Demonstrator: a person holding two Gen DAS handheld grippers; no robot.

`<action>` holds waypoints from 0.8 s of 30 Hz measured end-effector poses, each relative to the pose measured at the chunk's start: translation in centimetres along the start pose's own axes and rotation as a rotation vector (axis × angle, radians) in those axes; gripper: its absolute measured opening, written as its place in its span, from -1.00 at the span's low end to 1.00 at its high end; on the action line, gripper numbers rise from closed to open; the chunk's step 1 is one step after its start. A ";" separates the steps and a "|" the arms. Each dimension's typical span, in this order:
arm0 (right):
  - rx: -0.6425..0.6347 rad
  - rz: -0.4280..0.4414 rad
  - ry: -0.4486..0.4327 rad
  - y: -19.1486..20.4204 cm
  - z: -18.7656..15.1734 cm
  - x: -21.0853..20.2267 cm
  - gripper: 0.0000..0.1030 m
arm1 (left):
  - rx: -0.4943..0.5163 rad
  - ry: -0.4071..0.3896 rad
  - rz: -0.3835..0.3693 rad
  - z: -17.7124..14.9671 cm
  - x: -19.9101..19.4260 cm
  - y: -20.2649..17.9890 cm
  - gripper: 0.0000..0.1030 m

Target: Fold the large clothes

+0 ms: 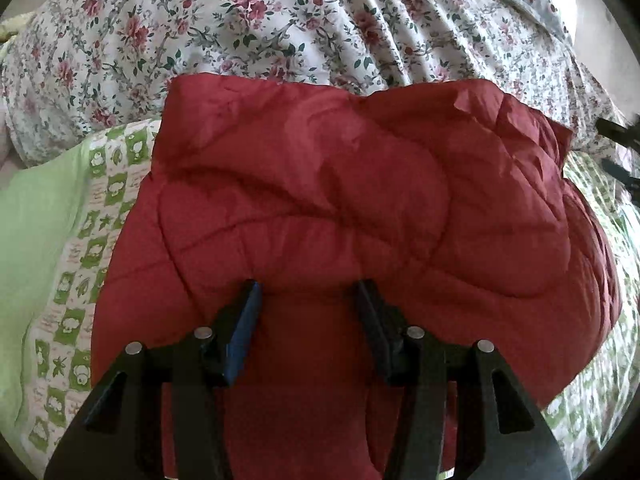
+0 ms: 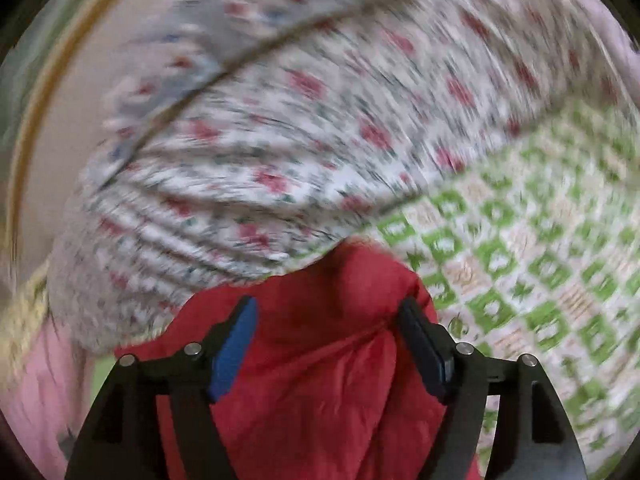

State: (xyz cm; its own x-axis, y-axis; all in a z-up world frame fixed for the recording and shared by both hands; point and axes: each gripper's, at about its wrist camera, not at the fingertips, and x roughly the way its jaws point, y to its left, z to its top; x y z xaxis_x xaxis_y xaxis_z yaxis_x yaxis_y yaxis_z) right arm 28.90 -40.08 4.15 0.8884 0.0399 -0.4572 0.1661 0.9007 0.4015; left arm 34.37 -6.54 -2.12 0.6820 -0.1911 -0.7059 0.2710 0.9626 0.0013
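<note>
A red quilted padded garment [image 1: 340, 200] lies folded on a bed, filling the middle of the left wrist view. My left gripper [image 1: 308, 292] is open, its fingertips resting on or just above the garment's near part with red cloth between the jaws. In the blurred right wrist view the same red garment [image 2: 320, 360] bulges between the jaws of my right gripper [image 2: 330, 308], which are wide apart. The right gripper's black fingers [image 1: 616, 136] also show at the right edge of the left wrist view.
A white quilt with red roses [image 1: 240, 32] is heaped behind the garment and also shows in the right wrist view [image 2: 280, 140]. A green-and-white patterned bedsheet [image 2: 520, 260] lies underneath. A plain green cloth [image 1: 36, 220] is at the left.
</note>
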 end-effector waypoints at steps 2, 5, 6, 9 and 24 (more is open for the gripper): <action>-0.152 0.028 0.060 2.7 -1.9 -0.2 0.48 | -0.011 0.001 0.001 0.0 0.3 0.1 -0.03; -0.384 0.000 0.158 6.2 -5.1 1.4 0.46 | -0.015 0.007 0.009 0.3 0.6 0.1 -0.02; -0.439 -0.024 0.191 6.8 -6.1 2.2 0.46 | -0.015 0.010 0.010 0.4 0.6 0.2 -0.03; -0.462 -0.078 0.329 6.3 -7.7 5.7 0.49 | -0.041 0.001 -0.025 1.1 -0.4 1.2 -0.03; -0.246 -0.090 0.337 2.8 -6.9 9.6 0.64 | -0.147 0.090 0.076 3.2 4.6 6.3 0.03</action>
State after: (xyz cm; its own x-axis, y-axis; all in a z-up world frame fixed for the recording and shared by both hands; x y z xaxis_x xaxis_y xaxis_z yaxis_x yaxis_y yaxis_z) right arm 34.97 -34.24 -4.61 0.6789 0.0584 -0.7319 0.0934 0.9818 0.1650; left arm 41.38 -1.97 -3.13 0.6310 -0.1053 -0.7686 0.1143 0.9926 -0.0421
